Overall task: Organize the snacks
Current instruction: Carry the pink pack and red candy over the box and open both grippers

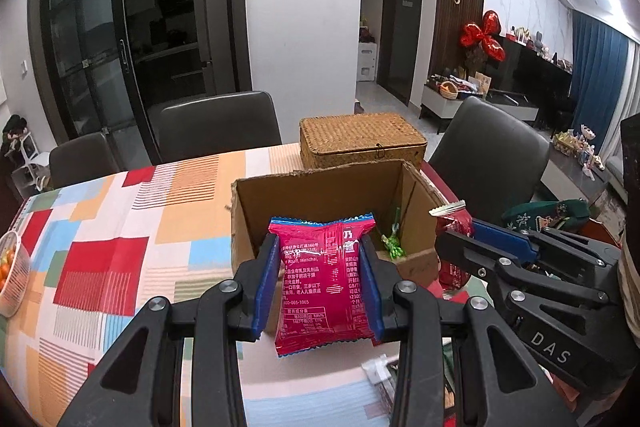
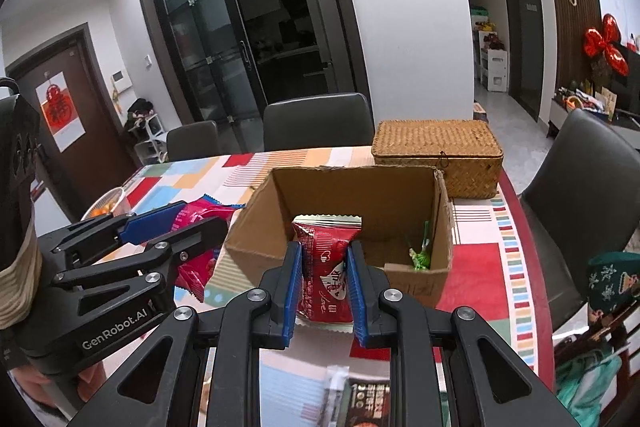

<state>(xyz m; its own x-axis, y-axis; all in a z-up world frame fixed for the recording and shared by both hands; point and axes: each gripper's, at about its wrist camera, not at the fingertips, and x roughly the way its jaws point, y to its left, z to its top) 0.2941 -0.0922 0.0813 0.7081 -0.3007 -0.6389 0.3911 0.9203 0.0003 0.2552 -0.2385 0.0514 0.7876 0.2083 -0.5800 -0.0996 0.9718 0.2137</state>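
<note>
My left gripper (image 1: 319,281) is shut on a pink snack packet (image 1: 322,283) and holds it upright just before the open cardboard box (image 1: 320,193). My right gripper (image 2: 325,281) is shut on a red snack packet (image 2: 326,267), also at the box's near side (image 2: 256,247). A small green wrapped candy (image 1: 393,246) lies in the box's right corner and also shows in the right wrist view (image 2: 420,259). Each gripper shows in the other's view: the right one (image 1: 460,239) with its red packet (image 1: 454,247), the left one (image 2: 180,223) with its pink packet (image 2: 200,243).
A lidded wicker basket (image 1: 362,139) stands behind the box on the patchwork tablecloth (image 1: 112,247). A white bowl of orange fruit (image 1: 10,267) sits at the left edge. Dark chairs (image 1: 218,127) surround the table. More packets (image 2: 360,399) lie on the table below my grippers.
</note>
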